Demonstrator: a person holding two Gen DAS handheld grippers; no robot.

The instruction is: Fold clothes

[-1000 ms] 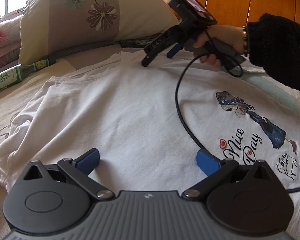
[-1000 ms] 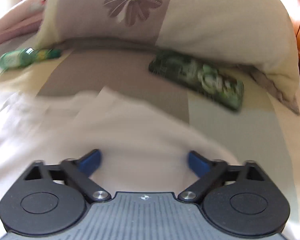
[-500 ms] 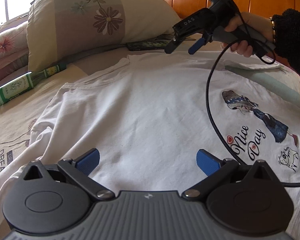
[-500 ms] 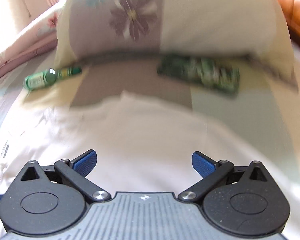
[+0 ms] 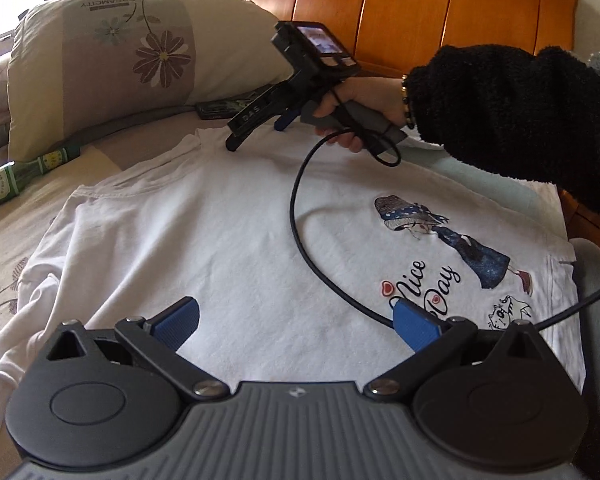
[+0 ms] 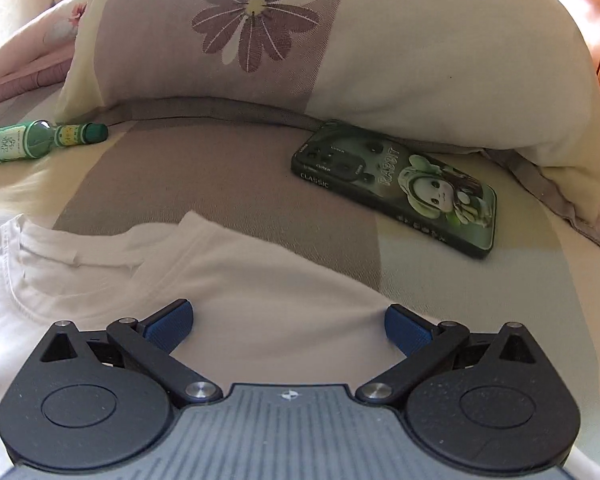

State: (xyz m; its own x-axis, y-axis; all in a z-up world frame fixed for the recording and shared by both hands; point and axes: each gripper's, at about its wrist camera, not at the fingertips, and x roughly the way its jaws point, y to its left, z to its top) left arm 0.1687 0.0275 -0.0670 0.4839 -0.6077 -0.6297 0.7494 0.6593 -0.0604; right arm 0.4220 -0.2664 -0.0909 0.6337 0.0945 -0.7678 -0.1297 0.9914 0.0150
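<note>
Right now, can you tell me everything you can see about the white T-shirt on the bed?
The white T-shirt looks like soft cotton and lies spread out, mostly flat, on the bed, with its stitched neckline towards the flowered pillow. A sleeve bunches in wrinkles at one side. It carries a print of a figure in a hat and blue dress, a small cat, and the words "Nice Day" with red hearts. A black cable trails over it. Neither gripper holds it.
</note>
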